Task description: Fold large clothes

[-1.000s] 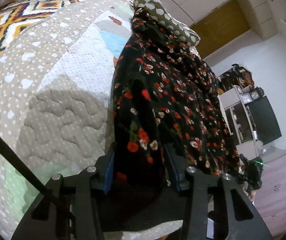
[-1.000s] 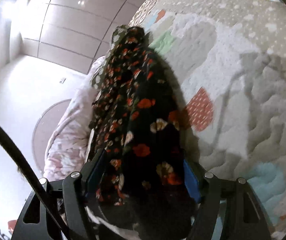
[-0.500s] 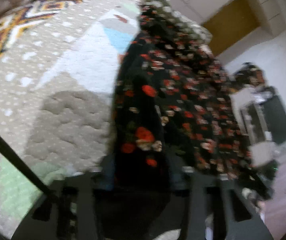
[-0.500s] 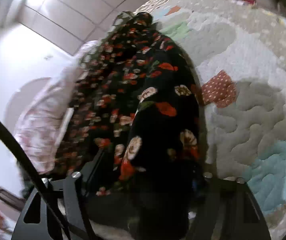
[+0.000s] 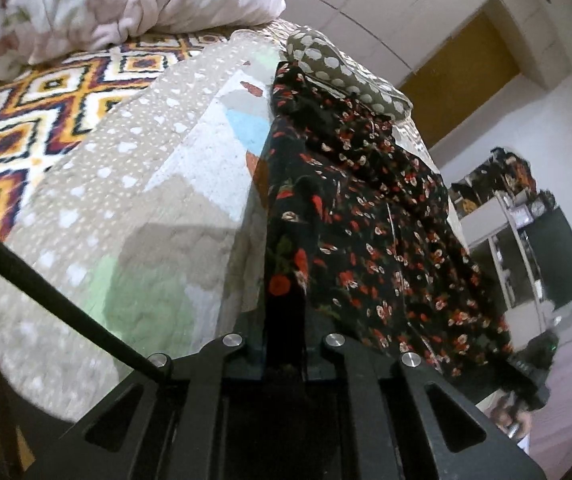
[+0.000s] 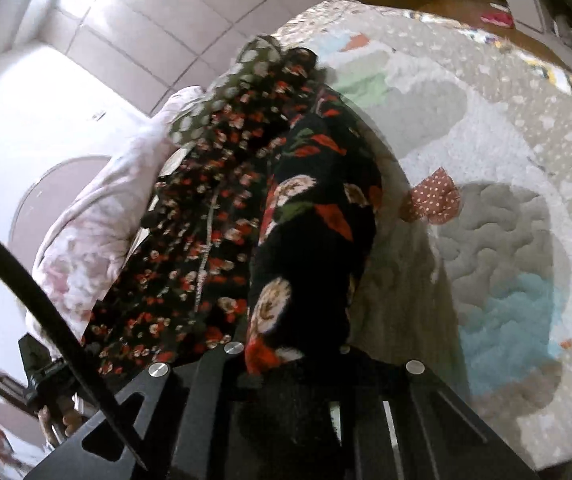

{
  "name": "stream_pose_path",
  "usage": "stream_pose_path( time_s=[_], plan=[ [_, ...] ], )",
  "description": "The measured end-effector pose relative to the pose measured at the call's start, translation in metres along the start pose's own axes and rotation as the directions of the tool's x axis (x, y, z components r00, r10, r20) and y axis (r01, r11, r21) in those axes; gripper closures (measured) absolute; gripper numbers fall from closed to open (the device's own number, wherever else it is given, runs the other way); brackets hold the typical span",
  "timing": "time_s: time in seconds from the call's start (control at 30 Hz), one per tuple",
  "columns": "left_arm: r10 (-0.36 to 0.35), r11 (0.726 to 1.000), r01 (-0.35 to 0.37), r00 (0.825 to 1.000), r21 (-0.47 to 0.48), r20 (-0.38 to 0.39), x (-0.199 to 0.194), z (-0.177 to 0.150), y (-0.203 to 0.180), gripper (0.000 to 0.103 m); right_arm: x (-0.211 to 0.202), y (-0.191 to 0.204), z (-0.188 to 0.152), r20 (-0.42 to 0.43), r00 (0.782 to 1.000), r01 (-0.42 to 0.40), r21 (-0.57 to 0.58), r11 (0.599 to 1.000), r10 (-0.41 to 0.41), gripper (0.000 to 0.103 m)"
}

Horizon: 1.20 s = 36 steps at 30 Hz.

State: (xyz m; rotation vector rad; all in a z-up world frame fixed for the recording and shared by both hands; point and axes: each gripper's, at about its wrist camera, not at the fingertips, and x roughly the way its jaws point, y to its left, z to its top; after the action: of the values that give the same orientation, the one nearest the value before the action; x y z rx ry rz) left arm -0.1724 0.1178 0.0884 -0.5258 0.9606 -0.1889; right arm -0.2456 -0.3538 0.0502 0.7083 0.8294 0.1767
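A large black garment with red and white flowers (image 5: 365,220) is lifted off the quilted bed, stretched between both grippers. My left gripper (image 5: 284,340) is shut on one edge of it; the cloth runs up and away from the jaws. My right gripper (image 6: 289,344) is shut on another edge, and a bunched fold of the garment (image 6: 313,232) hides its fingertips. The far end of the garment rests near a dotted pillow (image 5: 345,68).
A patchwork quilt (image 5: 126,208) covers the bed (image 6: 505,220). A pink floral duvet (image 5: 126,0) lies at the head, also in the right wrist view (image 6: 94,240). A patterned blanket (image 5: 26,120) is at left. Shelves and a dark screen (image 5: 553,256) stand at right.
Both grippers have pulled back and up with the garment, drawing it tauter and away from the bed. More of the duvet and room shows now.
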Motion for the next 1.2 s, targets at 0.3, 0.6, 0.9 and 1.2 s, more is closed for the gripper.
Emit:
stream_pose_path(
  time_s=[0.3, 0.6, 0.9, 1.2],
  plan=[
    [-0.04, 0.999, 0.04, 0.998, -0.015, -0.041, -0.038, -0.065, 0.032, 0.093, -0.039, -0.011, -0.057, -0.101, 0.995, -0.028, -0.039, 0.999, 0.024, 0.091],
    [-0.019, 0.999, 0.018, 1.0, 0.048, 0.018, -0.037, -0.018, 0.013, 0.093, -0.029, 0.007, -0.033, -0.144, 0.988, -0.068, -0.115, 0.991, 0.051, 0.091],
    [-0.01, 0.999, 0.007, 0.998, 0.047, 0.067, 0.0, 0.085, -0.02, 0.093, -0.015, 0.052, 0.058, -0.037, 0.994, -0.11, -0.147, 0.983, 0.106, 0.091],
    [0.05, 0.997, -0.048, 0.998, -0.065, 0.037, 0.08, 0.189, -0.031, 0.093, 0.039, 0.064, 0.159, 0.03, 0.995, -0.093, -0.025, 0.995, 0.094, 0.091]
  ],
)
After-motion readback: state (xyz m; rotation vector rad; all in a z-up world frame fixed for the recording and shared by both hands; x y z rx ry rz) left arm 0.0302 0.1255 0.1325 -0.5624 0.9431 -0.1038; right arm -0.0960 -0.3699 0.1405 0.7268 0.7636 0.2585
